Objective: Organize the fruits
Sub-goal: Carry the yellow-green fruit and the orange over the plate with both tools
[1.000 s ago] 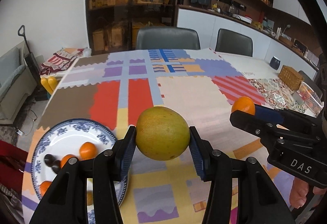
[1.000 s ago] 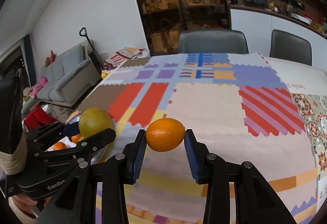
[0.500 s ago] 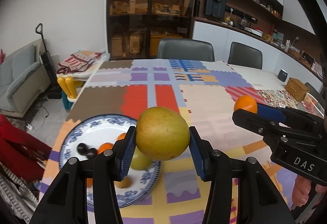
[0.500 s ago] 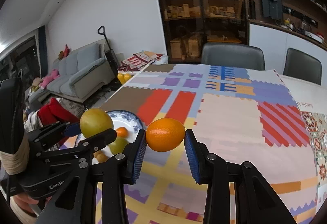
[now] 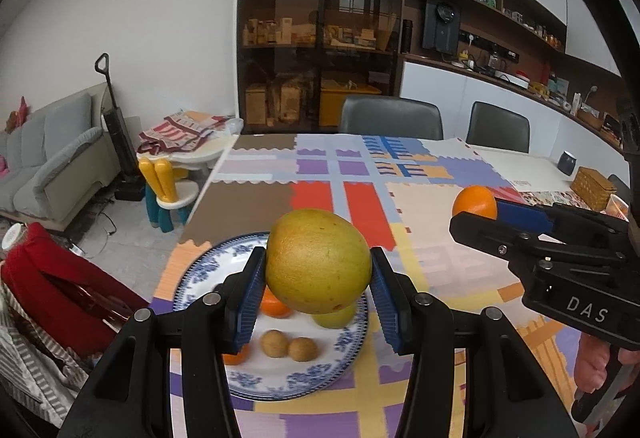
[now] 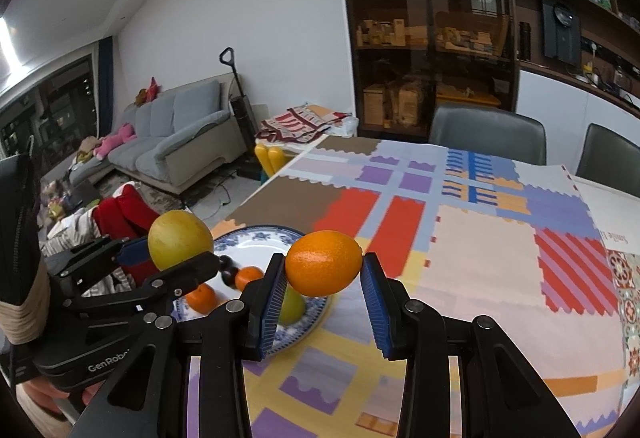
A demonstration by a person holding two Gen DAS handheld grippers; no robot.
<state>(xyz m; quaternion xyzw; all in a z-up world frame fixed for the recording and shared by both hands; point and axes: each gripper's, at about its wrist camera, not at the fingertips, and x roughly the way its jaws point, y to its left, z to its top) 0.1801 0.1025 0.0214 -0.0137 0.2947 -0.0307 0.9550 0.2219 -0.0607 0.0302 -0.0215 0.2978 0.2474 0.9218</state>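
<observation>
The left gripper (image 5: 318, 280) is clamped on a large yellow-green fruit (image 5: 318, 261), and the right gripper (image 6: 323, 288) is clamped on an orange (image 6: 324, 263); both fruits hang in the air above the worktop (image 6: 480, 258), pinched between the blue pads. The yellow-green fruit sits over the blue-patterned plate (image 5: 352, 342), while the orange is over the plate's near edge, slightly to its right.

The plate already carries several pieces: small orange fruits (image 5: 275, 308), a green fruit (image 5: 336, 316), two small brown round ones (image 5: 288, 347) and some dark ones (image 6: 228, 272). By the look of it, the sorting is well under way, and what remains is to set down these two fruits and let go.

The yellow-green fruit is slightly oval, its long axis lying roughly level across the gripper, from pad to pad. The orange is likewise oval, long axis crosswise between the pads, its blunt ends touching them.
</observation>
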